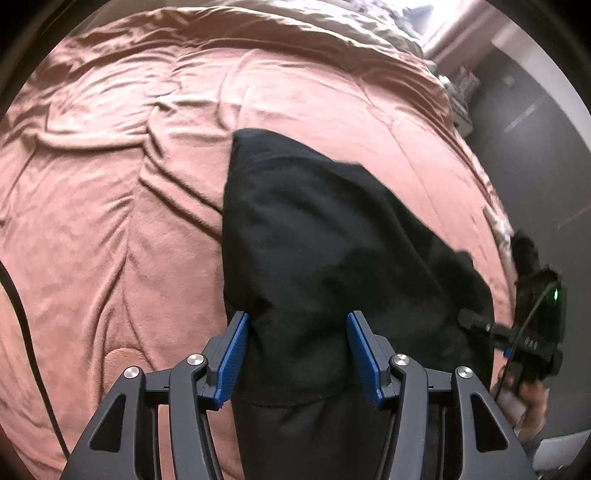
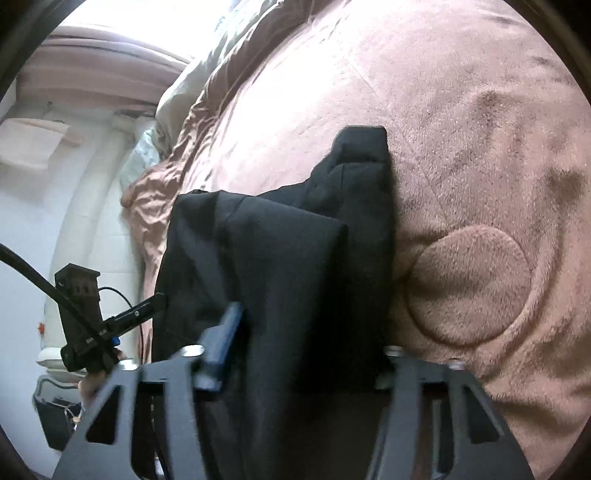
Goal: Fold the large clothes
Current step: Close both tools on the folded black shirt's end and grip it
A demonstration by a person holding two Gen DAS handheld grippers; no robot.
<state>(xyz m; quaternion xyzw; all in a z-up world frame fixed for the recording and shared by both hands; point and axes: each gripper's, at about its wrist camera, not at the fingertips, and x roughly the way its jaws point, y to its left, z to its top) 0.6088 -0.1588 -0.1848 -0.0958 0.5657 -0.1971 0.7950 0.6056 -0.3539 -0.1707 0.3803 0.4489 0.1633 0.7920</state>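
Observation:
A black garment [image 1: 314, 229] lies partly folded on a pink plush bedspread [image 1: 110, 221]. In the left wrist view my left gripper [image 1: 299, 332] has both blue pads [image 1: 232, 354] pressed against a thick fold at the near end of the garment. The hem runs just below them. In the right wrist view the black garment [image 2: 280, 258] fills the space between the jaws of my right gripper [image 2: 303, 328]. Its left pad [image 2: 221, 339] is blurred and lies against the cloth's edge. Cloth hides the right pad. Each gripper shows at the edge of the other's view, by the garment's side.
The bedspread [image 2: 480, 166] has a round raised patch [image 2: 469, 288] right of the garment. A crumpled beige duvet [image 1: 332, 22] lies at the head of the bed. A dark wall [image 1: 535, 147] stands beyond the bed's right edge. A black cable [image 1: 22, 314] crosses the bedspread at left.

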